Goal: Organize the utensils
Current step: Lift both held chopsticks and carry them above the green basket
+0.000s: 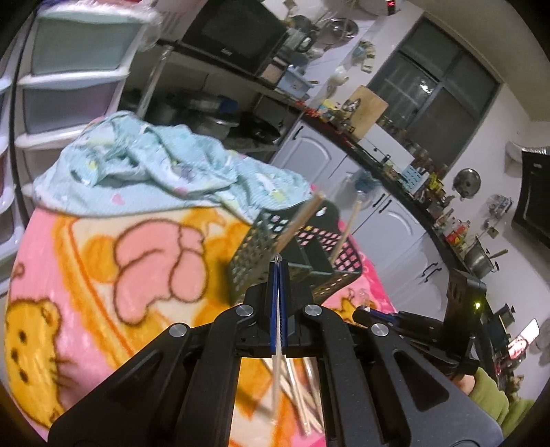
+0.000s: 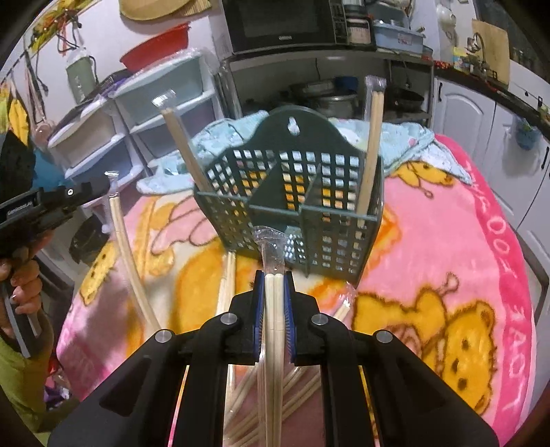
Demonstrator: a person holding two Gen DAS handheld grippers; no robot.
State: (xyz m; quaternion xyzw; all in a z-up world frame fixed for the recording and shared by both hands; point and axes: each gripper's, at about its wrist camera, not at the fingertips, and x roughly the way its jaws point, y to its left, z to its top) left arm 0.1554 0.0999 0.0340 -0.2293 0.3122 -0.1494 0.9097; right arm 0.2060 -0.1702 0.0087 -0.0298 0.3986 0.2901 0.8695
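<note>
A dark green mesh utensil basket [image 2: 292, 192] [image 1: 254, 237] with divided compartments stands on the blanket. One wrapped chopstick pair [image 2: 182, 144] leans in its left compartment. Another [image 2: 371, 144] stands in its right one. My right gripper [image 2: 273, 276] is shut on a plastic-wrapped chopstick pair [image 2: 273, 309], held just in front of the basket. My left gripper [image 1: 279, 266] [image 2: 103, 187] is shut on the wrapper end of a third pair [image 2: 127, 247], which hangs down left of the basket. Several loose chopsticks [image 2: 240, 395] [image 1: 302, 395] lie on the blanket below.
A pink and orange bear-print blanket [image 2: 429, 275] covers the table. A light blue cloth [image 1: 154, 172] is bunched behind the basket. Plastic drawers [image 2: 103, 137], a microwave [image 2: 282, 20] on a shelf and a cluttered kitchen counter [image 1: 395, 165] stand beyond.
</note>
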